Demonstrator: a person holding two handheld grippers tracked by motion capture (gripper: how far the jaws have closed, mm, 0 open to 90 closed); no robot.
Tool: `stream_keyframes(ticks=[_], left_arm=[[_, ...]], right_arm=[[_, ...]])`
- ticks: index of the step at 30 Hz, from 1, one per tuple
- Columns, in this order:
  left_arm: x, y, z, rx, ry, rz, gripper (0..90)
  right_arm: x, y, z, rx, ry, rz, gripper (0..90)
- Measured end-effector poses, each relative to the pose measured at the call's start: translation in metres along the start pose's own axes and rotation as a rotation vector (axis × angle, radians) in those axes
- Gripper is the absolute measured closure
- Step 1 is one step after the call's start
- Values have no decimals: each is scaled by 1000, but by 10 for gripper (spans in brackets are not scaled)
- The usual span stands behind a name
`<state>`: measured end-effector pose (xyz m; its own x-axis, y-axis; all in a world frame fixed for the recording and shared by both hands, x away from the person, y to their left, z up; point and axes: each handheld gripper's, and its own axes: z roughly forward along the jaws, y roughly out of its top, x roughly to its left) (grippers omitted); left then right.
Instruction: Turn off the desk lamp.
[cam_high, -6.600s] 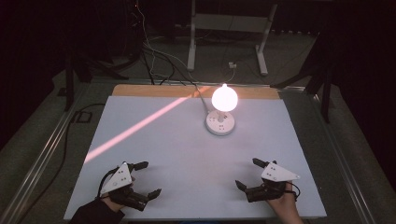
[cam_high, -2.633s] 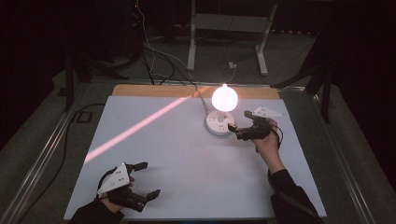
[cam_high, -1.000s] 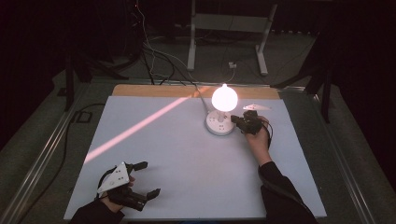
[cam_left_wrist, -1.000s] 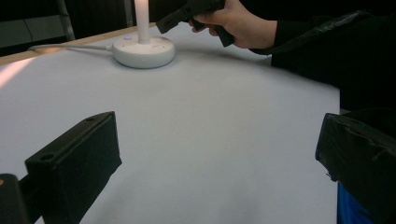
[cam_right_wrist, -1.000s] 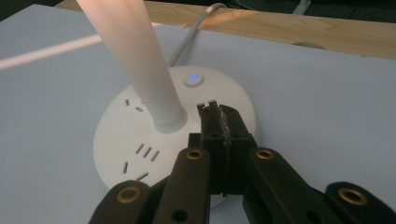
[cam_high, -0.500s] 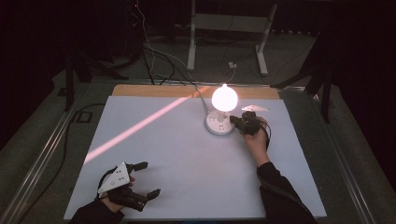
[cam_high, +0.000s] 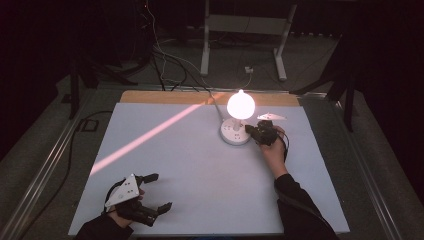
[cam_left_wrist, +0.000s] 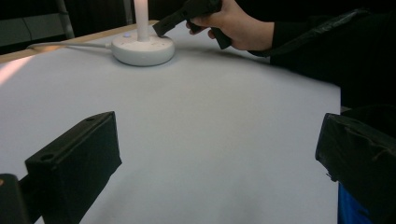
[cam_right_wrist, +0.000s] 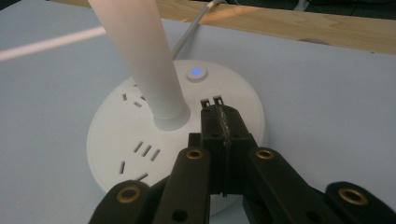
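Note:
A lit globe lamp (cam_high: 240, 104) stands on a round white base (cam_high: 234, 132) with sockets at the back middle of the table. In the right gripper view the base (cam_right_wrist: 140, 140) carries a white stem (cam_right_wrist: 149, 60) and a button glowing blue (cam_right_wrist: 196, 73). My right gripper (cam_right_wrist: 223, 114) is shut with nothing between its jaws, its tip over the base near two small slots. In the high view that right gripper (cam_high: 251, 130) sits at the base's right side. My left gripper (cam_high: 156, 191) rests open near the table's front left corner.
The white tabletop (cam_high: 200, 175) has a wooden strip (cam_high: 165, 97) along its far edge. A pink streak of light (cam_high: 150, 135) crosses it diagonally. The lamp's cable (cam_high: 212, 97) runs off the back. A metal stand (cam_high: 240, 30) and cables lie on the dark floor beyond.
My right gripper has travelled from the front right of the table up to the lamp base and shut there. The left gripper has stayed still and open.

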<state>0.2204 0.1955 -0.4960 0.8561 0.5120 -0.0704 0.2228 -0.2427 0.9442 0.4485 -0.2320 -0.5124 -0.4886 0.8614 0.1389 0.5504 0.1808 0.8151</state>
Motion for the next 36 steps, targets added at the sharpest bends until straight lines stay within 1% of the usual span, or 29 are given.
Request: stream_keyframes(ticks=[4, 5, 7, 9, 12, 15, 20, 23, 29, 33, 36], left_arm=[[0, 0, 0, -4, -1, -3, 6], [0, 0, 0, -4, 1, -2, 6], [0, 0, 0, -2, 0, -1, 6], [0, 0, 0, -5, 0, -3, 6], [0, 0, 0, -3, 0, 1, 6], [1, 0, 0, -6, -2, -4, 6], [0, 0, 0, -3, -2, 3, 6], [0, 0, 0, -1, -1, 2, 6], [0, 0, 0, 0, -1, 4, 6], [0, 0, 0, -2, -2, 0, 6], [0, 0, 0, 2, -1, 6, 6]], right_arm=[[0, -1, 0, -2, 0, -11, 900], [0, -1, 0, -3, 0, -9, 900], [0, -1, 0, -4, 3, 9, 899], [0, 0, -1, -1, -3, 11, 899], [-1, 6, -9, -36, 7, 27, 899], [-2, 13, -18, -73, 11, 27, 899], [-1, 18, -26, -104, 13, 32, 899], [0, 18, -26, -107, 11, 36, 898], [0, 15, -21, -93, 10, 37, 898], [0, 13, -18, -79, 10, 35, 898], [1, 10, -14, -65, 9, 34, 898]])
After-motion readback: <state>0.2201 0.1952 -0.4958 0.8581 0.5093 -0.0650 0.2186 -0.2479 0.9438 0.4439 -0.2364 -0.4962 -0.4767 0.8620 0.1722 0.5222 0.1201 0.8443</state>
